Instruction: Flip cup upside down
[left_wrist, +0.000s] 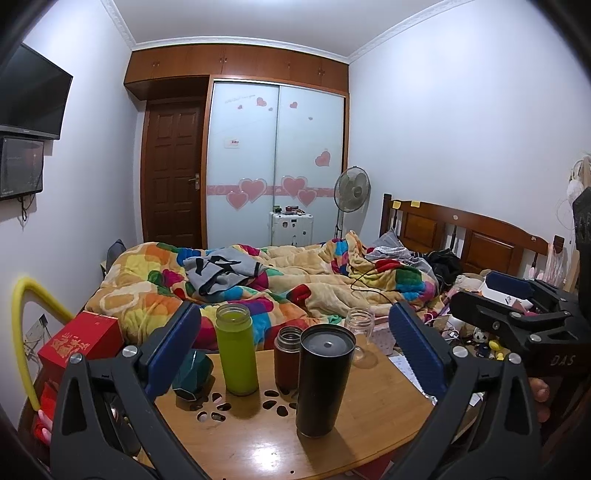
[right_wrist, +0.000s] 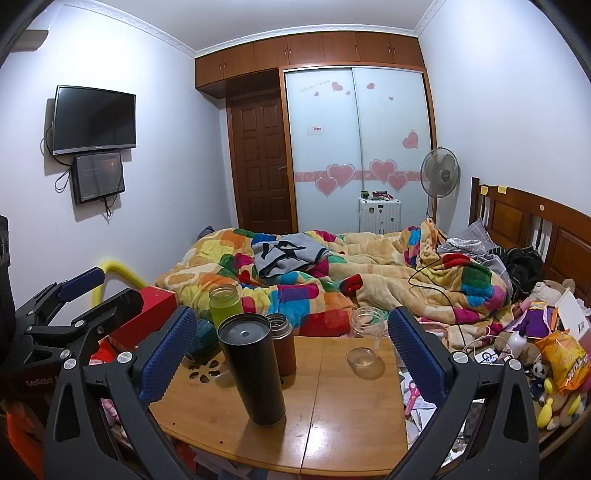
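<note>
A tall black tumbler (left_wrist: 323, 380) stands on the wooden table (left_wrist: 369, 424), its flat end up; it also shows in the right wrist view (right_wrist: 251, 369). Behind it stand a green bottle (left_wrist: 236, 349), a small brown flask (left_wrist: 288, 360) and a clear glass jar (left_wrist: 360, 336), the jar upright near the far edge (right_wrist: 365, 341). My left gripper (left_wrist: 295, 347) is open, above the table with the tumbler between its blue pads. My right gripper (right_wrist: 291, 347) is open and empty, the jar ahead between its fingers. It also shows at the right of the left wrist view (left_wrist: 509, 306).
A dark teal object (left_wrist: 192, 373) sits at the table's left. A red box (left_wrist: 81, 339) and a yellow tube (left_wrist: 22, 317) are left of the table. A bed with a colourful blanket (right_wrist: 332, 273) lies behind. Toys and clutter (right_wrist: 546, 354) lie at the right.
</note>
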